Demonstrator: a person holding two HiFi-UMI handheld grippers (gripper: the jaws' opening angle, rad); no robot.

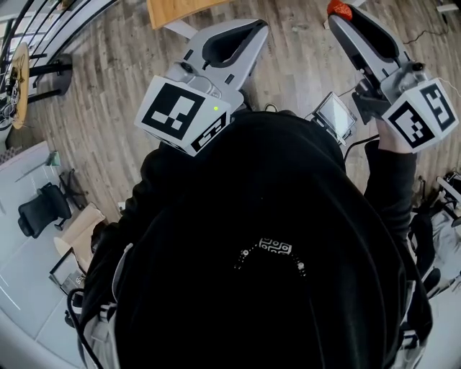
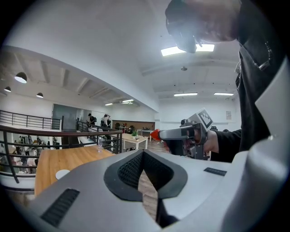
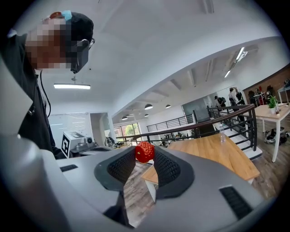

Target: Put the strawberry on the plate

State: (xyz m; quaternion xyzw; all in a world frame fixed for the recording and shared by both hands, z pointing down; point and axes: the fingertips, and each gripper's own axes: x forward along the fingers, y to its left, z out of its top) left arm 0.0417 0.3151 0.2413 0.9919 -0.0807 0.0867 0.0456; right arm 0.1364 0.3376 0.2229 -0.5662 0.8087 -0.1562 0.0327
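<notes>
Right gripper view: the strawberry (image 3: 144, 152) sits at the very tips of the right gripper (image 3: 144, 154), pinched between the two black ribbed pads, held up in the air. It looks a little taller than wide, its long axis roughly upright between the jaws; which end is the tip I cannot tell. In the left gripper view the strawberry (image 2: 155, 134) pokes out past the right gripper's tips, towards the left of that picture. The head view shows it as a red spot (image 1: 340, 10) at the far end of the right gripper (image 1: 338, 16).

The left gripper (image 2: 142, 153) is clenched with nothing in it, tips meeting.

Below is a wood-plank floor (image 1: 108, 108). Ahead stands a wooden table (image 3: 217, 154), with a small white disc (image 2: 62, 173) lying on it. A dark railing (image 3: 204, 124) runs behind, under a white ceiling (image 2: 113, 54) with lit panels.

The strawberry is bright red, with a bumpy, glossy skin.
</notes>
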